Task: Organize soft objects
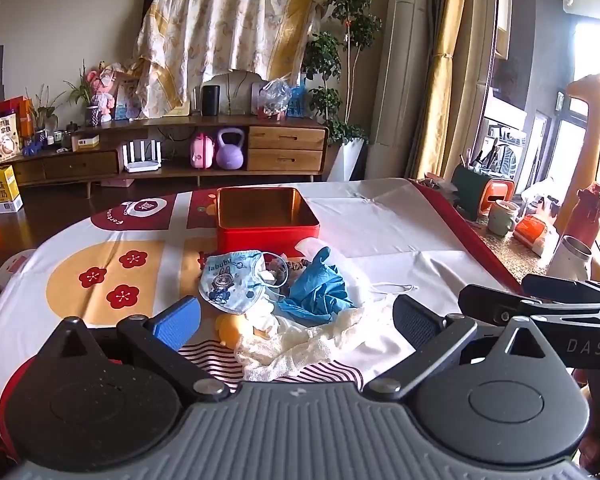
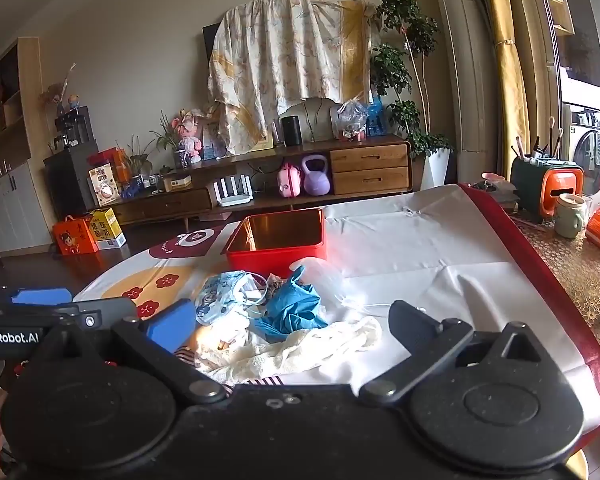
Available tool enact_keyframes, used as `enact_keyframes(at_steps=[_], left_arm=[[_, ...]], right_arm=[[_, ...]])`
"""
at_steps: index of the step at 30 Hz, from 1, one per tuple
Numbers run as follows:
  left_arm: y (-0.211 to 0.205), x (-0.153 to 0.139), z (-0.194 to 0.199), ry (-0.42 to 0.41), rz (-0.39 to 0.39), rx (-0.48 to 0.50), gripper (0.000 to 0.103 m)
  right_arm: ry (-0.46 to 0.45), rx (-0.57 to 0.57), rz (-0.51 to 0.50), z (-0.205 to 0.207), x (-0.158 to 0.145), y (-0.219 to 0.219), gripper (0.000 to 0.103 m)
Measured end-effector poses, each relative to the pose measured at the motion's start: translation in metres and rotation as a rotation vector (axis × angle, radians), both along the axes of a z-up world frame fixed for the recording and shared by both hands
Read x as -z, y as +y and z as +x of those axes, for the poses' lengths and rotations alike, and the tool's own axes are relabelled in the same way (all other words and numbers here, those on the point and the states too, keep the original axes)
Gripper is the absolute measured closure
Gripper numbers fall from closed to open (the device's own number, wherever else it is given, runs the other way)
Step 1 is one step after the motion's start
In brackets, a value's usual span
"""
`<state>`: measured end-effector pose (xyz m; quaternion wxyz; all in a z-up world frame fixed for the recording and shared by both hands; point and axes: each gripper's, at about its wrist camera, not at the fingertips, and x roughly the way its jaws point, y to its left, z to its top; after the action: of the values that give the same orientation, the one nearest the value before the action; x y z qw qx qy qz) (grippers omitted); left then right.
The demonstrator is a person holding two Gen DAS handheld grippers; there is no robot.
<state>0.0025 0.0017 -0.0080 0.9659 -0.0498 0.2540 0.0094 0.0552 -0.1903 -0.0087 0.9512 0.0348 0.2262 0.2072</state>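
Left wrist view: left gripper [image 1: 296, 320] spread wide, empty, just near of soft pile on table [image 1: 400, 232]: printed mask [image 1: 230, 276], blue glove [image 1: 318, 288], cream cloth [image 1: 304, 344]. Red tin [image 1: 266, 236] stood open just beyond.

Right wrist view: right gripper [image 2: 292, 328] likewise spread, empty, near side of same pile; left gripper at far left.

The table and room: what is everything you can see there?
Tin box: one, red, empty, far side of the table.
Face mask: one, blue cartoon print, front of the box.
Glove: one, blue, crumpled beside the mask.
Mesh cloth: one, cream, nearest the cameras.
Tablecloth: one, white with red patterns.
Kettlebell: one, purple, in the wooden cabinet.
Mug: one, pale green, side counter.
Left gripper: jaws open above the pile.
Right gripper: jaws open above the pile.
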Motion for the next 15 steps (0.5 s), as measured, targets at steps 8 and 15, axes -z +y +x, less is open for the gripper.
enact_keyframes(at_steps=[8,15], left_arm=[[0.0039,-0.0025,0.0015,0.012,-0.017,-0.003,0.000],[0.0032,-0.0032,-0.0003,0.009,-0.012,-0.007,0.000]], right_arm=[[0.000,0.000,0.002,-0.0006,-0.0004,-0.0003,0.000],[0.000,0.000,0.002,-0.0008,-0.0006,-0.0003,0.000]])
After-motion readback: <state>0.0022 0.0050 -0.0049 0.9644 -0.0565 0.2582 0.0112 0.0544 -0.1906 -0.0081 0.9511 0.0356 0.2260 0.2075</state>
